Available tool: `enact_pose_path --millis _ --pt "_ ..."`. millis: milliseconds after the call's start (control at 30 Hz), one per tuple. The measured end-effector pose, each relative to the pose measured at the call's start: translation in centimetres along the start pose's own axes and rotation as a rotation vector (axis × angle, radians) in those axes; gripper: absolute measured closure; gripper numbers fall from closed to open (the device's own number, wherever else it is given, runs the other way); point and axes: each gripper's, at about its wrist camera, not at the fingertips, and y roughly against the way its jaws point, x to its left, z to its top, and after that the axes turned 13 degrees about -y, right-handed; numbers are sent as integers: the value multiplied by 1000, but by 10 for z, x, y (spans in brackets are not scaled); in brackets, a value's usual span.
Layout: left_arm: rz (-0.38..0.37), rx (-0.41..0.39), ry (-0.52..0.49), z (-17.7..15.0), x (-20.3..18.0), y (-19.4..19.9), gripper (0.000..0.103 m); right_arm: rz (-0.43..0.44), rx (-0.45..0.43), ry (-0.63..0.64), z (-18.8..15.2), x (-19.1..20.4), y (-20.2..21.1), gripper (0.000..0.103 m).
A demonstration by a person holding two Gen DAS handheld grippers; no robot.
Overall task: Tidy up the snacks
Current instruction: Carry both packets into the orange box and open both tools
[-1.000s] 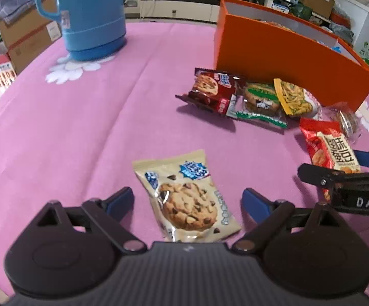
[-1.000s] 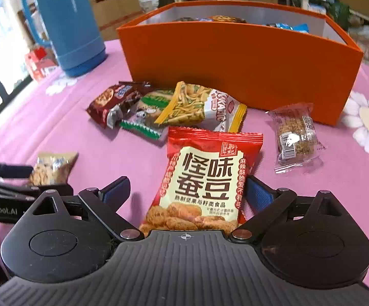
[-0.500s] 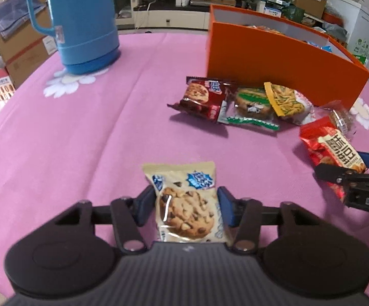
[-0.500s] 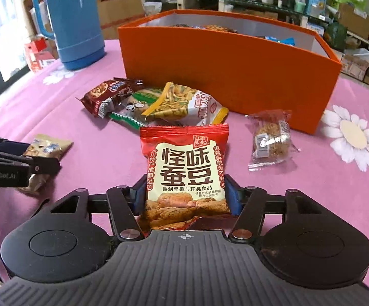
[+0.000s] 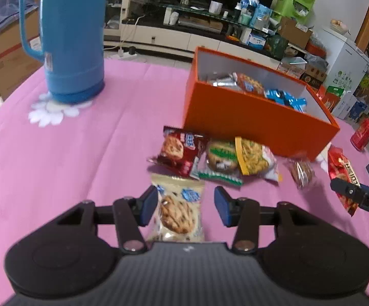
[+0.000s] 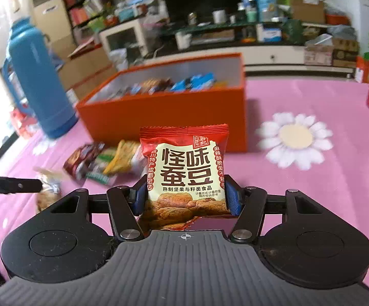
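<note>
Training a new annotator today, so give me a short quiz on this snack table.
1. Fill in: the flask is ___ in colour.
2. True or false: the box is empty.
3. The right gripper grips: A) a can, B) the red pack, C) a cookie pack.
Key: 1 blue; 2 false, snacks lie inside; 3 B.

Pink tabletop [image 6: 337, 191] printed with white daisies; orange box [image 6: 164, 119], white inside; blue thermos [image 5: 72, 38]. Red packet [image 6: 184, 170] lettered in dark brown on cream; beige cookie packet [image 5: 178, 209] with blue marks; blue pads [image 5: 148, 209] on black tongs
</note>
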Motion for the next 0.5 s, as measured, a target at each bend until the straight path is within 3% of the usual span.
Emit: enact_pose_path --millis 100,167,200,233,367,433,500 --pt "29 13 -40 -6 2 -5 55 -3 17 -18 2 -2 -7 59" --pt "42 51 -63 -15 3 -13 42 -3 45 2 -3 1 -14 59" --pt "45 54 -70 -18 3 -15 25 -5 63 16 -7 5 -18 59" --pt "51 42 -86 -21 1 -15 17 -4 79 27 -11 7 -21 59" --pt "102 31 -192 -21 -16 -27 17 -22 120 73 -24 15 -32 59" --pt "128 81 -237 -22 -21 -43 24 -36 132 86 -28 16 -37 59" --pt "134 113 -248 -27 -20 -57 24 -40 144 91 -30 17 -42 59"
